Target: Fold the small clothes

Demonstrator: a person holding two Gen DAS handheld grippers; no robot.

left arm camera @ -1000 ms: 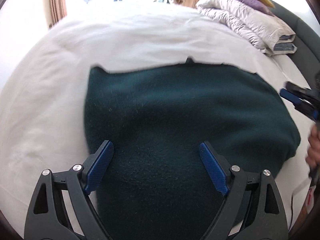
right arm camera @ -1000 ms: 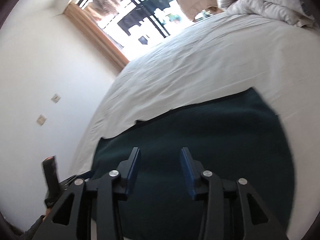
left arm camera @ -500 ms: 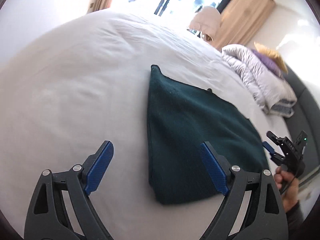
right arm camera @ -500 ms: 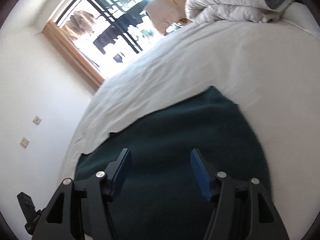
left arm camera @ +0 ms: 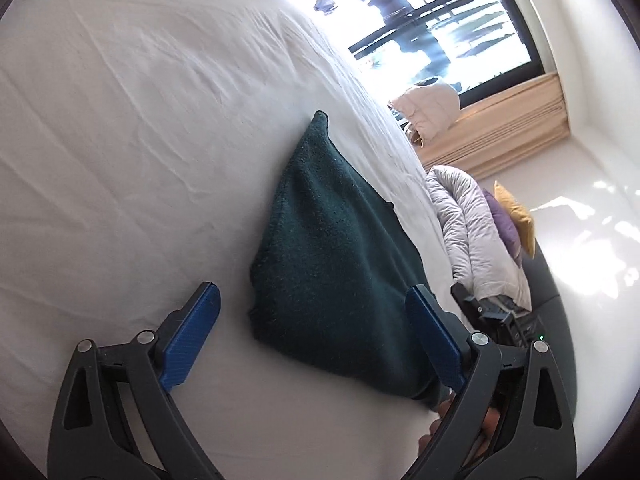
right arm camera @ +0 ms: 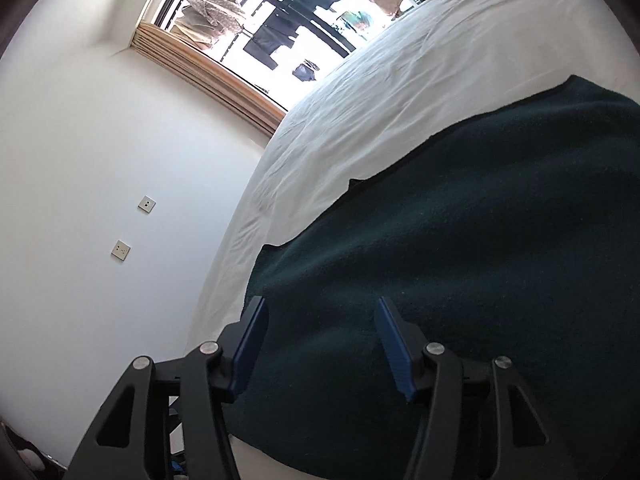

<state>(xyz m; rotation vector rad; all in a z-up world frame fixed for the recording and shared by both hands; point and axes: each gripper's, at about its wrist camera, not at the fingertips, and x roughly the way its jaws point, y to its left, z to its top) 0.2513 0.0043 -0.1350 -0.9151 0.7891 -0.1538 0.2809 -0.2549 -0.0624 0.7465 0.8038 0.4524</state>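
Green cloth (left arm camera: 332,256) folded flat on white bed (left arm camera: 132,160), left gripper (left arm camera: 312,334) jaws opening, holding nothing, right gripper (right arm camera: 320,344) closing over cloth, not gripping

Dark green garment (left arm camera: 340,264): thick napped cloth, fuzzy and matt, with a smoother dark binding along its far edge. Bed sheet (left arm camera: 132,152) under the garment: white woven cloth, matt, finely creased. Left gripper (left arm camera: 312,340) and right gripper (right arm camera: 320,344), both at the garment's near edge: matt black plastic frames, shiny round metal pins, blue finger pads (left arm camera: 192,336) with a fine ribbed texture. Quilt (left arm camera: 472,232) beyond the garment: pale grey cloth, puffy, with a slight sheen. Curtains (left arm camera: 500,128) past the quilt: beige pleated cloth. Wall plates (right arm camera: 121,249) left of the garment: smooth pale plastic.
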